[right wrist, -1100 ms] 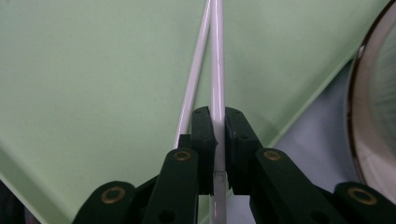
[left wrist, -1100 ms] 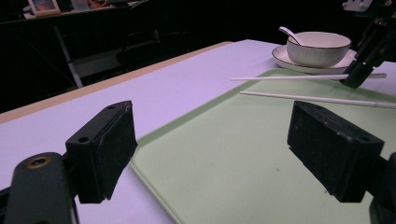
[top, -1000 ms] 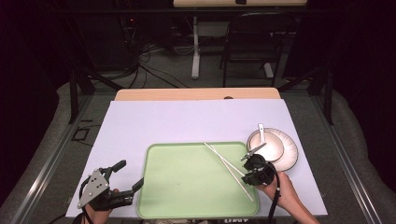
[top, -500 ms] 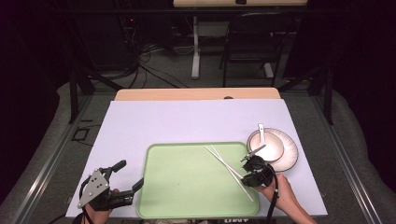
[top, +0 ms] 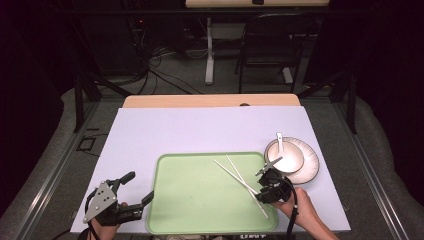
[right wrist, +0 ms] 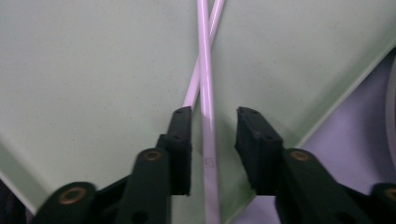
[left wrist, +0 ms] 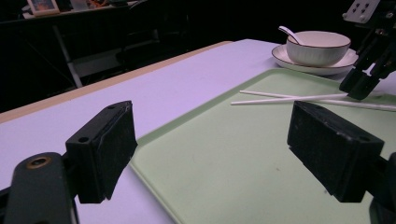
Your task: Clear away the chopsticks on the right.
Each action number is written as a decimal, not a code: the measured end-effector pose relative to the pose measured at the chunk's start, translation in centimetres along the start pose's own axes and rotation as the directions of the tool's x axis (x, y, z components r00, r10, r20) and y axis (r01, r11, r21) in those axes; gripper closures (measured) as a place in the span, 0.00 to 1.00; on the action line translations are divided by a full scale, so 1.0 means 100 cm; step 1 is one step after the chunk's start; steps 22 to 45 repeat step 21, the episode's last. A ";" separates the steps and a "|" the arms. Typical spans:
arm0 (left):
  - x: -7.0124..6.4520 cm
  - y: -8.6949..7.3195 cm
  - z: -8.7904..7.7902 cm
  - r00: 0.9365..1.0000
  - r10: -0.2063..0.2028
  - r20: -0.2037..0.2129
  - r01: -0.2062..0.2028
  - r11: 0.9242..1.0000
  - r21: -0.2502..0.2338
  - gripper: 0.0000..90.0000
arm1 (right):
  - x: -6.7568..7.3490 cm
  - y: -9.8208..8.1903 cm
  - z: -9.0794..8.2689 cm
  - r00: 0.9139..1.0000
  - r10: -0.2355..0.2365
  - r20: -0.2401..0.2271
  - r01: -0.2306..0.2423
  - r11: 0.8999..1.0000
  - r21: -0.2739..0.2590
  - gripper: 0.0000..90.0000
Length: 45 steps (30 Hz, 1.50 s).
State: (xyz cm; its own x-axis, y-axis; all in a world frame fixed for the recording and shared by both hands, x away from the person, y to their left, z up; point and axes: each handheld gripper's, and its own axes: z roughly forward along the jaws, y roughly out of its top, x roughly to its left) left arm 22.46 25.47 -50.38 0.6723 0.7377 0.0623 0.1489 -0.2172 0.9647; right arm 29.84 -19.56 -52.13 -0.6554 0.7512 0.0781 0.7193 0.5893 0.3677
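The right hand-held gripper [right wrist: 212, 123], jaws just opening, straddles crossed chopsticks [right wrist: 205, 70] whose near ends it hides.

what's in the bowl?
A white spoon stands in the bowl, handle leaning on the far rim; the bowl sits on a plate. Its bottom is hidden in the left gripper view; the high view shows nothing else inside.

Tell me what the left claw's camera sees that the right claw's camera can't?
The left gripper view has the bowl with its spoon, the plate under it, the purple table and the left claw, wide open. The right gripper view, close up, has the right claw, its jaws just been opening, apart with one chopstick between them. Both share the green tray and the two chopsticks.
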 end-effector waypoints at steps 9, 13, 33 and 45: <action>0.000 0.000 0.001 1.000 0.001 -0.003 -0.001 1.000 0.003 0.17 | -0.007 -0.018 -0.034 0.996 -0.085 0.002 0.084 0.977 -0.196 0.18; 0.000 0.000 0.001 1.000 0.002 -0.005 -0.002 1.000 0.005 0.17 | -0.016 -0.038 -0.053 0.993 -0.113 0.044 0.121 0.931 -0.345 0.05; 0.000 0.000 0.002 1.000 0.003 -0.005 -0.003 1.000 0.007 0.17 | -0.031 -0.090 -0.075 0.984 -0.070 0.161 0.146 0.836 -0.528 0.00; 0.000 0.000 0.002 1.000 0.003 -0.005 -0.003 1.000 0.007 0.17 | -0.031 -0.090 -0.075 0.984 -0.070 0.161 0.146 0.836 -0.528 0.00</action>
